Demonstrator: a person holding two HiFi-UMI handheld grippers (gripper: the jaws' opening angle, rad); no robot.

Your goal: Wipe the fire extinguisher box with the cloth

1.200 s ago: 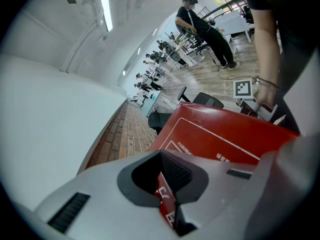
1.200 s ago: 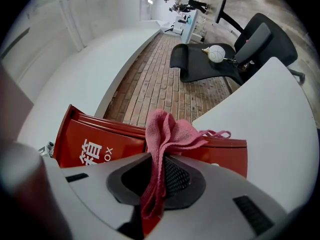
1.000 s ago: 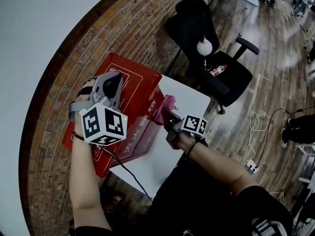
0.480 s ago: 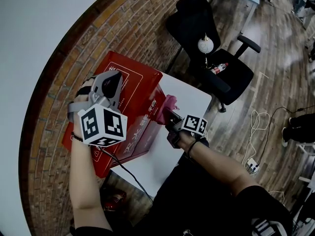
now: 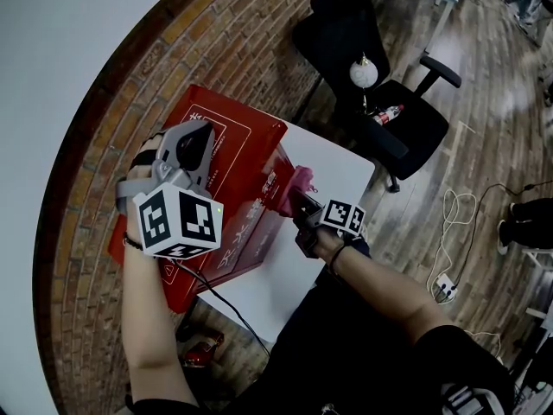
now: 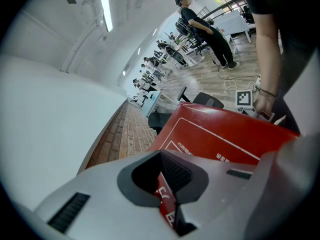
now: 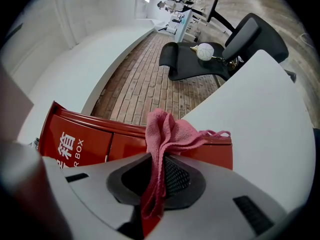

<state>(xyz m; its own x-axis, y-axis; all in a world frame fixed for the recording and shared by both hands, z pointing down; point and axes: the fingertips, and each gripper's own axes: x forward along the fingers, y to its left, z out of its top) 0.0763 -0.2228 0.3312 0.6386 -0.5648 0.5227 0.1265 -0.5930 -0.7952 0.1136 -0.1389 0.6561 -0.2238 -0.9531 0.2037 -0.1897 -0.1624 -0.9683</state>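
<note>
Head view shows the red fire extinguisher box point(image 5: 226, 199) lying flat on the white table point(image 5: 333, 167). The pink cloth point(image 5: 300, 182) is bunched up against the box's right end, touching the top edge of the side that faces me.

My right gripper point(image 5: 298, 204) is pinching that cloth tight between its jaws, just beside the box. My left gripper point(image 5: 200, 138) rests on top of the box. Its jaws are almost together with nothing in them, and only the red of the box shows through the thin slit. I think it is there to keep the box from sliding.

I judge that the wiping is under way, on the side face by the corner. The box shows no wet or clean marks, so I cannot tell how much is done. The top and the other sides may be left to do.

To the right of the box the table is bare, so the cloth has room to move there. The black chair point(image 5: 380, 119) stands well apart from the box, past the table's far edge.
</note>
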